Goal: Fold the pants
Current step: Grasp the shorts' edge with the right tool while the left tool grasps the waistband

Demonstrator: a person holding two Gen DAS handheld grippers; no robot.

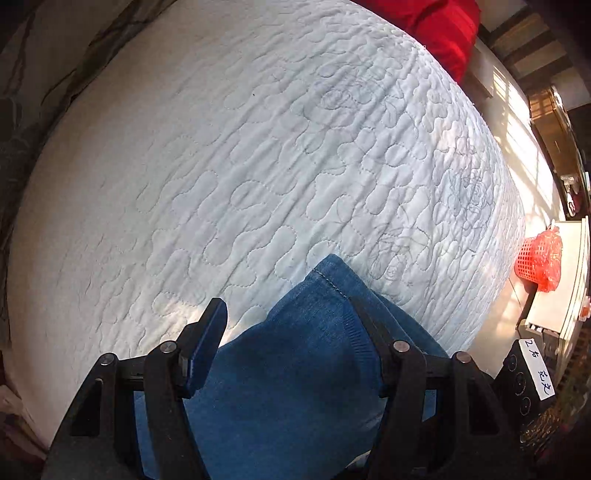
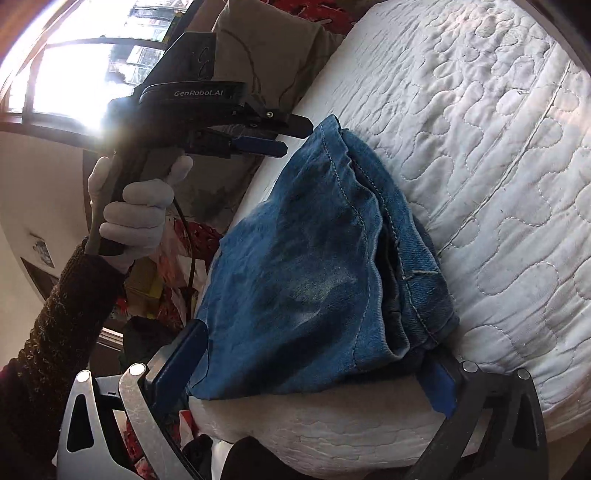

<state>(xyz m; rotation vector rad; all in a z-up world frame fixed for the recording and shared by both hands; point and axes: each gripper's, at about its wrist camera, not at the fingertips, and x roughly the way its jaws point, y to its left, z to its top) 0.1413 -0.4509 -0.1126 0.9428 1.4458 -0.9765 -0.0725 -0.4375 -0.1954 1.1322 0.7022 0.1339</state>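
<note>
Blue denim pants [image 2: 306, 266] lie folded in a thick stack on the white quilted mattress [image 2: 480, 147], close to its near edge. My right gripper [image 2: 314, 350] stands wide open at the stack's near end, one blue pad on each side and the denim between them. A gloved hand [image 2: 136, 210] holds my left gripper [image 2: 297, 137] just off the stack's far corner, clear of the cloth. In the left wrist view the left gripper [image 1: 286, 306] is open above the pants [image 1: 295, 369], whose hemmed corner [image 1: 332, 269] pokes past the fingertips.
A red cushion [image 1: 443, 29] lies at the far end of the bed and a tan pillow [image 2: 266, 48] beside it. A red basket [image 1: 539, 258], a white cabinet [image 1: 569, 295] and a black labelled box [image 1: 524, 373] stand off the bed's side. Clutter [image 2: 166, 280] fills the floor below a window [image 2: 74, 55].
</note>
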